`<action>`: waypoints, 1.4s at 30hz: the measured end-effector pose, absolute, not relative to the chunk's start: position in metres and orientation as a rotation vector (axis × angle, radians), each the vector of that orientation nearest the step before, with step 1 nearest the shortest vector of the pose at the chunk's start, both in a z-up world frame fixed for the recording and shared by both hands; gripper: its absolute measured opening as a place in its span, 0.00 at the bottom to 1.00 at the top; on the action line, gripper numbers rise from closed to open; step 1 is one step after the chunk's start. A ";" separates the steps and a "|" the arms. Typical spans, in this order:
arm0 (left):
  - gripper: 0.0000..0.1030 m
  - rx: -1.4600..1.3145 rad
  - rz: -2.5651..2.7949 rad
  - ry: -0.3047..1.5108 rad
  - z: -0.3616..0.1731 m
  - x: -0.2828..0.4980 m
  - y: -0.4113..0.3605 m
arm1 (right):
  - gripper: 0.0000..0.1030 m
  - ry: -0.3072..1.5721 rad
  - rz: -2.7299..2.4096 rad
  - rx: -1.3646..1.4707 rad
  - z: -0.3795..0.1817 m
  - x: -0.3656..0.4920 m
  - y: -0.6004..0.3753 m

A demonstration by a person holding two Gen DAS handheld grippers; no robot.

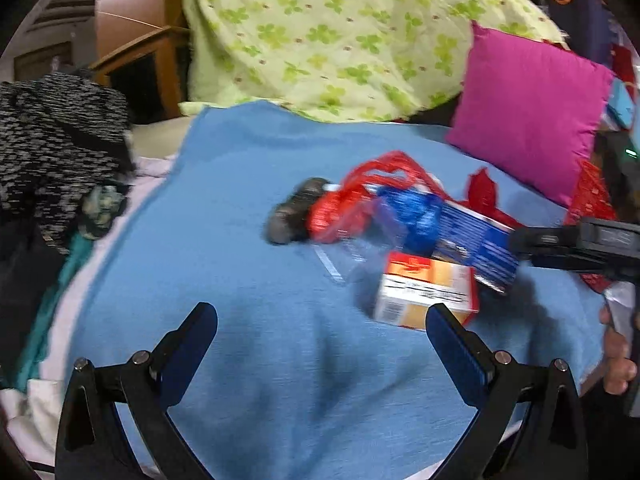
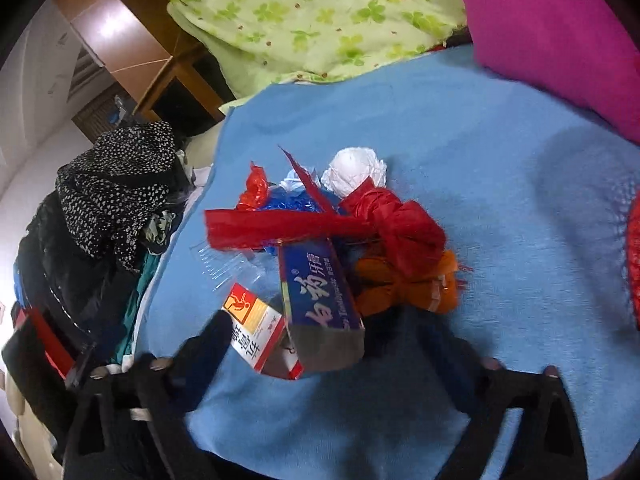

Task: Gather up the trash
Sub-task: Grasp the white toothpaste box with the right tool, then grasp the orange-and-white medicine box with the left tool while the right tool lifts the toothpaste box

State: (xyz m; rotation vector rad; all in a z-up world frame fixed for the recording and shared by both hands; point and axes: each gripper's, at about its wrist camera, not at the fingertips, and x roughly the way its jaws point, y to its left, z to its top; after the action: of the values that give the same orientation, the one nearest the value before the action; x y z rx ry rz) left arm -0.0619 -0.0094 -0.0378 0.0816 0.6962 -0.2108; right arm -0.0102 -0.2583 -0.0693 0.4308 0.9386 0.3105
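Note:
A pile of trash lies on a blue cloth (image 1: pixel 248 240). It holds a blue toothpaste box (image 2: pixel 320 300) (image 1: pixel 476 236), a small orange-and-white carton (image 2: pixel 252 324) (image 1: pixel 424 292), red plastic wrap (image 2: pixel 320 220) (image 1: pixel 360 192), crumpled white paper (image 2: pixel 356 172), an orange bundle (image 2: pixel 404 284), clear plastic (image 2: pixel 224 264) and a grey lump (image 1: pixel 296 212). My left gripper (image 1: pixel 320 320) is open and empty, just short of the carton. My right gripper (image 2: pixel 316 344) is open around the near ends of the toothpaste box and carton. In the left wrist view it comes in from the right (image 1: pixel 520 244).
A green clover-print quilt (image 1: pixel 320 32) and a magenta pillow (image 1: pixel 532 108) lie behind the pile. Dark speckled clothes (image 1: pixel 60 148) are heaped at the cloth's left edge. A wooden cabinet (image 1: pixel 140 64) stands at the back left. A red mesh bag (image 1: pixel 592 196) lies at the right.

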 end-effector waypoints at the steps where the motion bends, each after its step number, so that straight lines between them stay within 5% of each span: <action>1: 1.00 0.082 -0.223 0.702 -0.041 -0.061 -0.012 | 0.68 0.958 0.322 0.445 -0.073 -0.006 -0.257; 4: 1.00 0.073 -0.257 0.729 -0.049 -0.058 -0.016 | 0.65 1.009 0.315 0.489 -0.088 0.007 -0.253; 6: 1.00 0.059 -0.276 0.734 -0.050 -0.057 -0.017 | 0.44 1.028 0.343 0.553 -0.096 0.012 -0.255; 7: 1.00 0.052 -0.287 0.734 -0.050 -0.057 -0.018 | 0.43 1.026 0.356 0.569 -0.097 0.013 -0.254; 32: 1.00 0.056 -0.430 0.819 -0.079 -0.024 -0.076 | 0.34 0.747 0.319 0.419 -0.041 -0.037 -0.283; 35: 0.86 0.075 -0.450 0.796 -0.078 -0.029 -0.078 | 0.34 0.712 0.314 0.430 -0.034 -0.042 -0.289; 42: 0.85 0.076 -0.451 0.738 -0.064 -0.045 -0.074 | 0.34 0.636 0.306 0.417 -0.015 -0.055 -0.293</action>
State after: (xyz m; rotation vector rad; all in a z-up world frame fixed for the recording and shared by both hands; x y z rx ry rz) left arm -0.0449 -0.0736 -0.0645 0.0765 0.7380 -0.4511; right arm -0.0552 -0.2930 -0.0146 0.4174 0.6362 0.3057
